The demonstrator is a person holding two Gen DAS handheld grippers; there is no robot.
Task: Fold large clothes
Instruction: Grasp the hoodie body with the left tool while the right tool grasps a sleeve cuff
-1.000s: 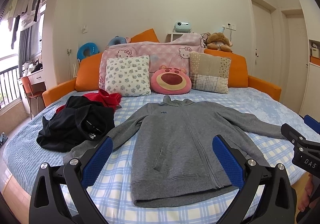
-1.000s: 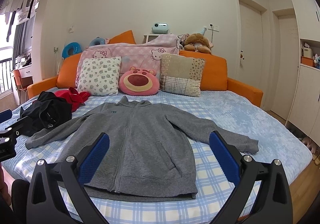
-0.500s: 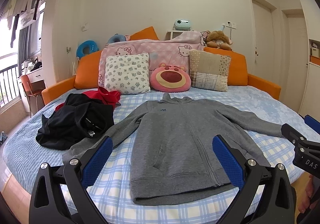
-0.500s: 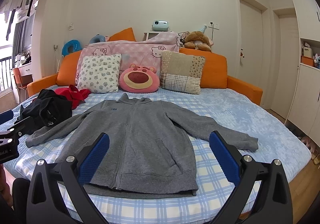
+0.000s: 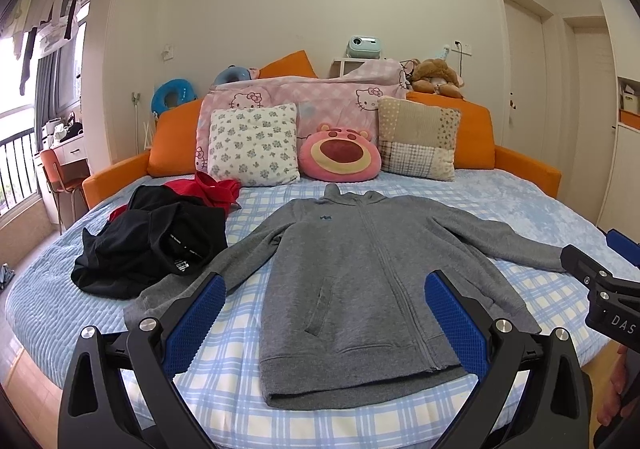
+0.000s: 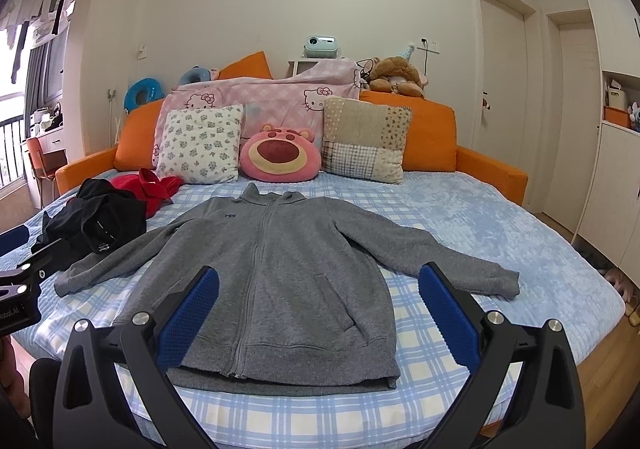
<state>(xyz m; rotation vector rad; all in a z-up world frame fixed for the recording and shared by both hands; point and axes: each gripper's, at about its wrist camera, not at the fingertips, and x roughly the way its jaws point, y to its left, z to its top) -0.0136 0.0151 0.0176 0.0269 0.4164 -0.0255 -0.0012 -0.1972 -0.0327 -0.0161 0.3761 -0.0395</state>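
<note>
Hand-held grippers, left [image 5: 324, 313] and right [image 6: 318, 309], both spread, empty. Grey jacket [image 5: 360, 269] lies flat on bed [image 5: 520, 205]; we judge folding unstarted. Next: pinch a sleeve.

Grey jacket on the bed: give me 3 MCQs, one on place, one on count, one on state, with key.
1. The black garment lies where, seen from the cameras, relative to the grey jacket?
A. left
B. right
C. on top

2. How many cushions lean on the headboard?
A. two
B. three
C. five

3. The jacket is:
A. folded
B. spread flat, sleeves out
C. held in the jaws

Key: A, the black garment sits left of the grey jacket; B, floral, bear-face and patchwork; B, flat on the bed, left gripper and right gripper open and empty.
</note>
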